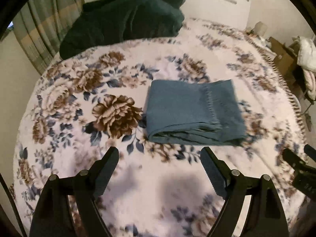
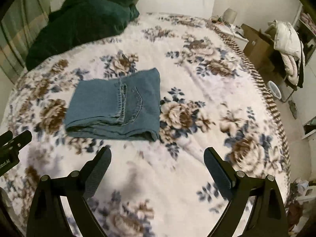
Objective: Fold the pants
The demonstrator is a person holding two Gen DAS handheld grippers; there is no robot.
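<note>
Left wrist view: the left gripper [image 1: 160, 154] hangs spread wide, empty, over a floral blanket [image 1: 79, 102]; the folded pants [image 1: 189, 112] lie just ahead. A dark green duvet [image 1: 126, 19] is heaped at the far end.

Right wrist view: the right gripper [image 2: 158, 155] is likewise spread and empty, with the pants [image 2: 116, 102] ahead-left, and cardboard boxes [image 2: 256, 45] beside the bed.

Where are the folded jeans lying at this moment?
The folded jeans lie on the floral blanket, ahead of both open grippers, left of centre in the right wrist view, nearer than the dark green bedding.

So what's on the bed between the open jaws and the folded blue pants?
Only flowery blanket. Both wrist views show nothing else between the left gripper or right gripper and the folded pants.
</note>
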